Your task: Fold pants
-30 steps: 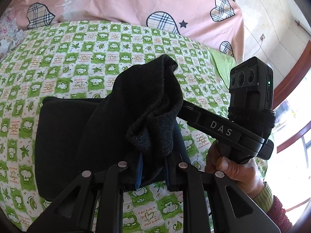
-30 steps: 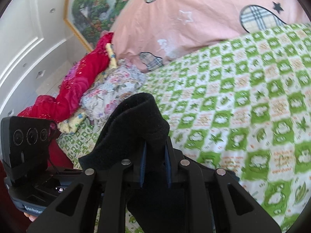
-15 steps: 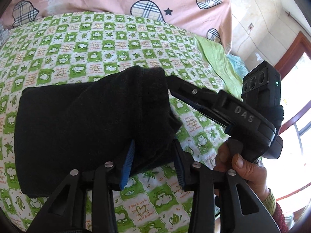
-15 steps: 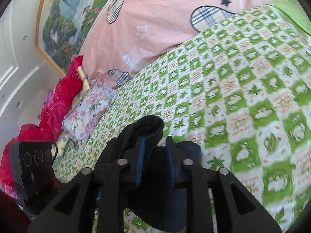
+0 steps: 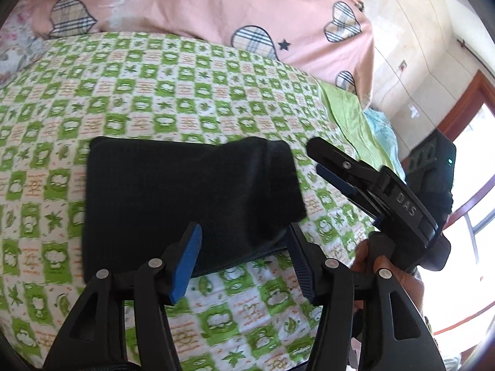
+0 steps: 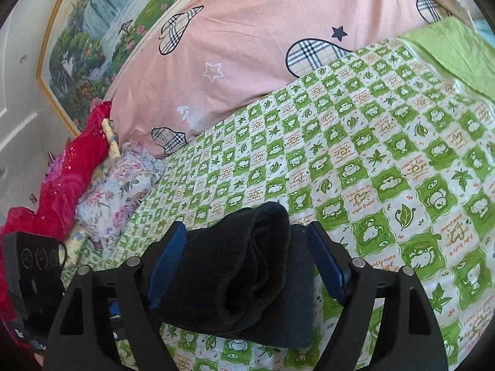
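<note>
The black pants lie folded in a flat rectangle on the green-checked bedsheet. My left gripper is open, its blue pads on either side of the near edge of the pants, not gripping. My right gripper is open too, its jaws spread around the rolled end of the pants. The right gripper also shows in the left wrist view, just right of the pants, held by a hand.
A pink quilt with plaid hearts lies along the far side of the bed. Red and floral bedding is piled at the left. A window and wooden frame stand to the right. The bed's near edge is below the grippers.
Both grippers have opened and let go of the pants. The lifted end has dropped flat onto the folded stack, and both grippers have drawn back slightly.
</note>
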The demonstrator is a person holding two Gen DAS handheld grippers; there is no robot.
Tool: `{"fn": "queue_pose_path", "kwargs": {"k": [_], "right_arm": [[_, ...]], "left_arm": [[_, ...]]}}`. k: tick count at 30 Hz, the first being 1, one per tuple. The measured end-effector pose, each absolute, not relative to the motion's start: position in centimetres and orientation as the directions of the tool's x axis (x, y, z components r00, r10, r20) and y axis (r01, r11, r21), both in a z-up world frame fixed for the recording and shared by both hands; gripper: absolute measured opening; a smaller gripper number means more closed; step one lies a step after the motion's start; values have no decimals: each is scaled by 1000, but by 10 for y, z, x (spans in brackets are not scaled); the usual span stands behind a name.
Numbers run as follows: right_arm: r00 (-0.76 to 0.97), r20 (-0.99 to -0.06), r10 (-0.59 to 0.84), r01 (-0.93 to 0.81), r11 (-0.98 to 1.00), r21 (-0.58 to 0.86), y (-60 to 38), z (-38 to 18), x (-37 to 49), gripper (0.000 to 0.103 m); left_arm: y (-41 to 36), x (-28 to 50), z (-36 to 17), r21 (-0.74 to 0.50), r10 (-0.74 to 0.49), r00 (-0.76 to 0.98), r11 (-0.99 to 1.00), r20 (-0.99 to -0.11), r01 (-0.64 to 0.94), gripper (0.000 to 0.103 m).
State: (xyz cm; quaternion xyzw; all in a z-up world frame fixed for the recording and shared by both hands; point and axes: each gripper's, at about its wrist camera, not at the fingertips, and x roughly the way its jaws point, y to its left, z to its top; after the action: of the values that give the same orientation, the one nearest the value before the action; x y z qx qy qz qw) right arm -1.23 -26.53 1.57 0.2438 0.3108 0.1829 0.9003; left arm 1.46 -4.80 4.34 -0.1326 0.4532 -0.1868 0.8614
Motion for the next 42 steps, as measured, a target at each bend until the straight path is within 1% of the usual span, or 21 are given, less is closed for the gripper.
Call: {"fn": "queue_pose_path", "kwargs": {"k": [4, 9, 17, 27, 37, 39, 41, 42], "right_arm": [[746, -478, 463, -189, 836, 515, -247, 26, -16, 88], [747, -514, 422, -163, 865, 474, -232, 31, -16, 90], [751, -565, 341, -61, 889, 455, -231, 27, -9, 94], [708, -621, 336, -28, 892, 452, -225, 6, 5, 95], [656, -672, 343, 10, 887, 462, -231, -24, 11, 95], [651, -673, 351, 12, 882, 472, -234, -30, 10, 92], [640, -673, 371, 14, 870, 493, -239, -37, 10, 85], [631, -675, 383, 15, 863, 505, -241, -41, 10, 79]], "left_arm": [[-20, 13, 47, -401, -409, 549, 905, -729, 141, 62], [6, 14, 47, -406, -377, 568, 910, -732, 81, 64], [35, 20, 42, -416, -345, 579, 909, -739, 10, 70], [51, 33, 19, -431, -334, 538, 900, -774, -62, 71], [52, 48, -2, -450, -350, 498, 888, -794, -93, 72], [50, 51, -4, -445, -347, 494, 891, -797, -93, 73], [49, 55, -6, -443, -346, 492, 892, -799, -92, 73], [49, 57, -7, -442, -346, 490, 892, -800, -91, 74]]}}
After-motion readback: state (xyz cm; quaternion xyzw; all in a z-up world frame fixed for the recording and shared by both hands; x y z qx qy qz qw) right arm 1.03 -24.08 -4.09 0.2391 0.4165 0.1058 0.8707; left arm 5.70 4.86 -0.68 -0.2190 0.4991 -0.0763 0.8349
